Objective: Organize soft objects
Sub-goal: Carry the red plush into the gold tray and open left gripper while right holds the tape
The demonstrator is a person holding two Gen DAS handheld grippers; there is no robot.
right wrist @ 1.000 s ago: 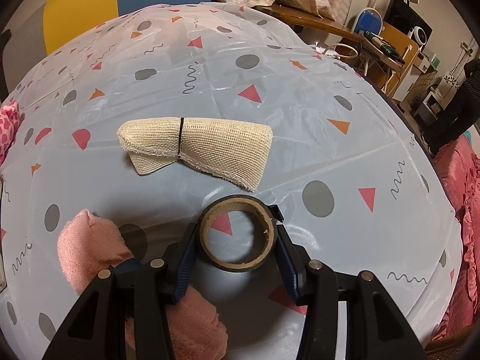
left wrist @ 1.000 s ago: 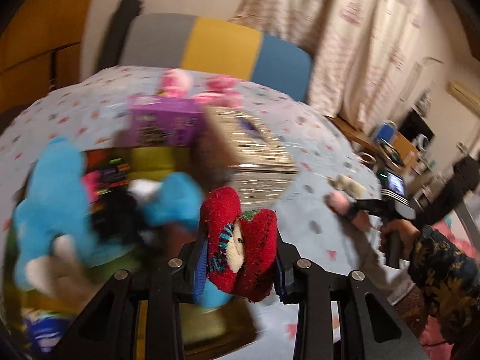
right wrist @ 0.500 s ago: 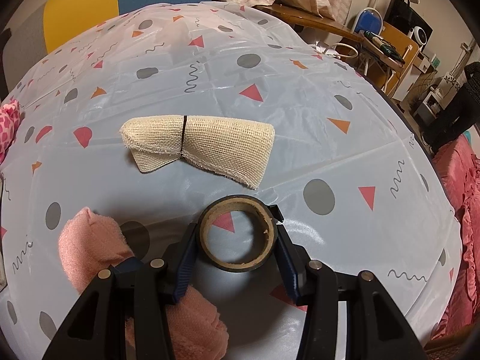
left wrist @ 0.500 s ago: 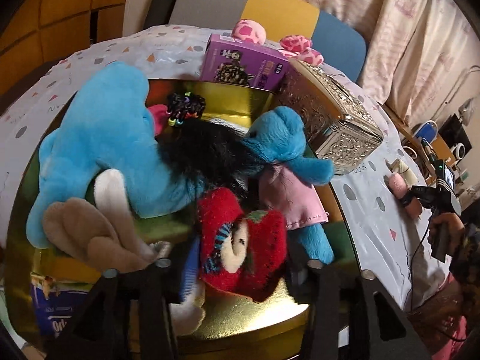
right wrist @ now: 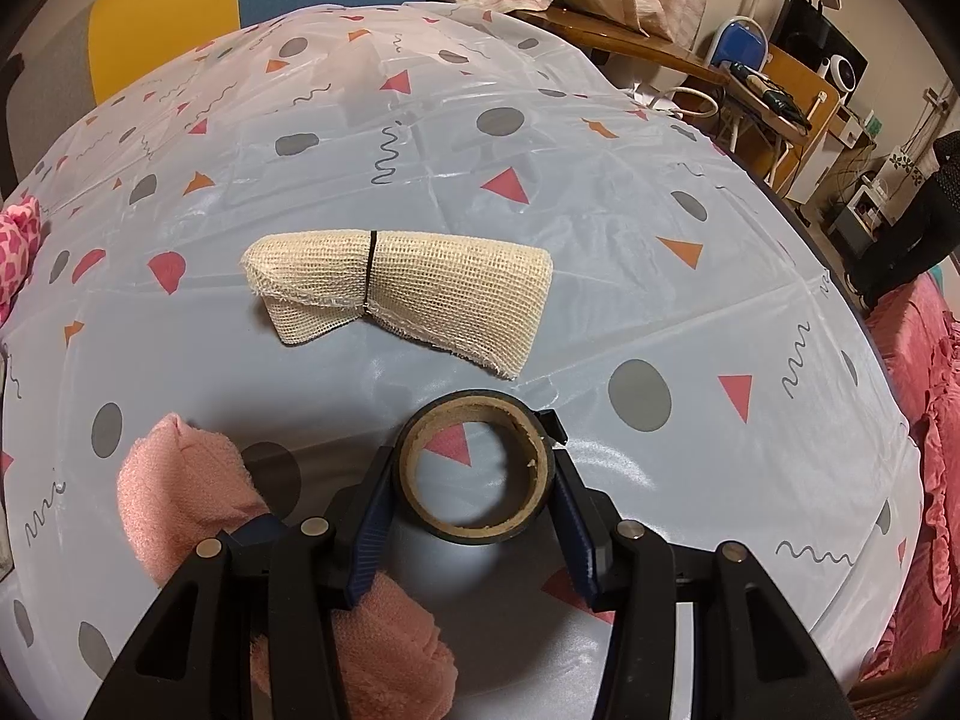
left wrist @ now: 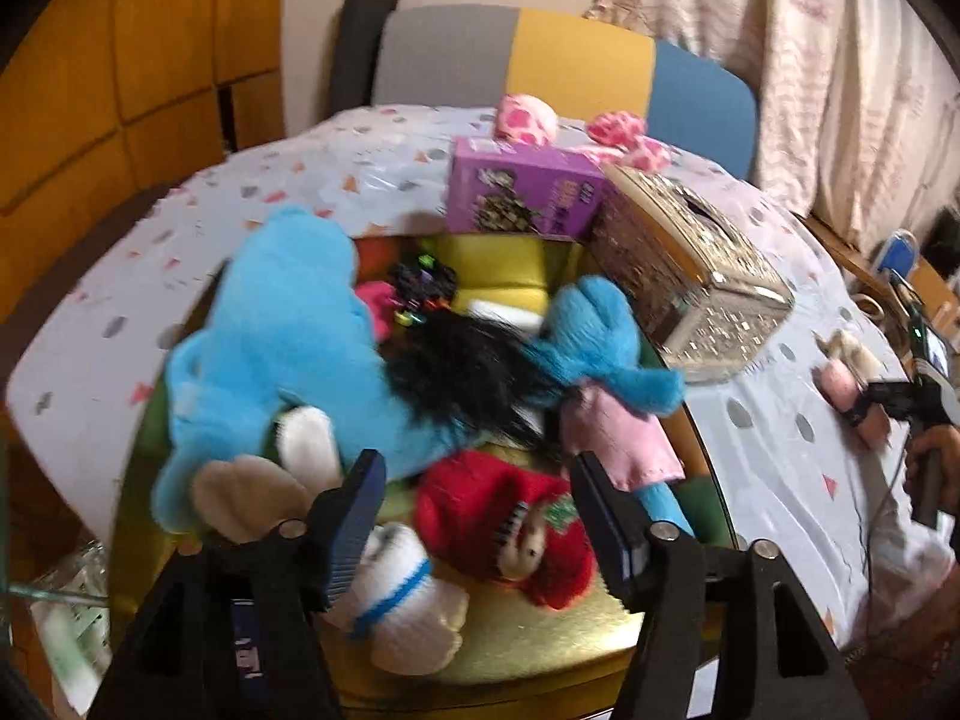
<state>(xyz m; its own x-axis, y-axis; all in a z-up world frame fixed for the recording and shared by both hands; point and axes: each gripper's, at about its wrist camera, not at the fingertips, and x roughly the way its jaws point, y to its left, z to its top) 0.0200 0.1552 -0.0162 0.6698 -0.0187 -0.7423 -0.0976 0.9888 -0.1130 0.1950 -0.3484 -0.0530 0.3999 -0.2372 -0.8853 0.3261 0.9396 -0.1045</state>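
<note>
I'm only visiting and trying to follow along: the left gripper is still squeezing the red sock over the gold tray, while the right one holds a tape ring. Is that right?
Not quite. In the left wrist view the left gripper is open, and the red sock lies loose in the gold tray. The right gripper does hold the tape ring.

— Any writing you can make out?

— Hardly any. The purple box (left wrist: 527, 191) on the table has printing and a picture on its front, but it is too blurred to read.

— Nothing on the silver box (left wrist: 690, 276) beside it?

— Only embossed patterning, no letters that I can tell.

— And in the right wrist view?

— The tablecloth (right wrist: 540, 138) carries dots, triangles and squiggles, no words. The tape roll (right wrist: 477, 468) shows no label.
</note>
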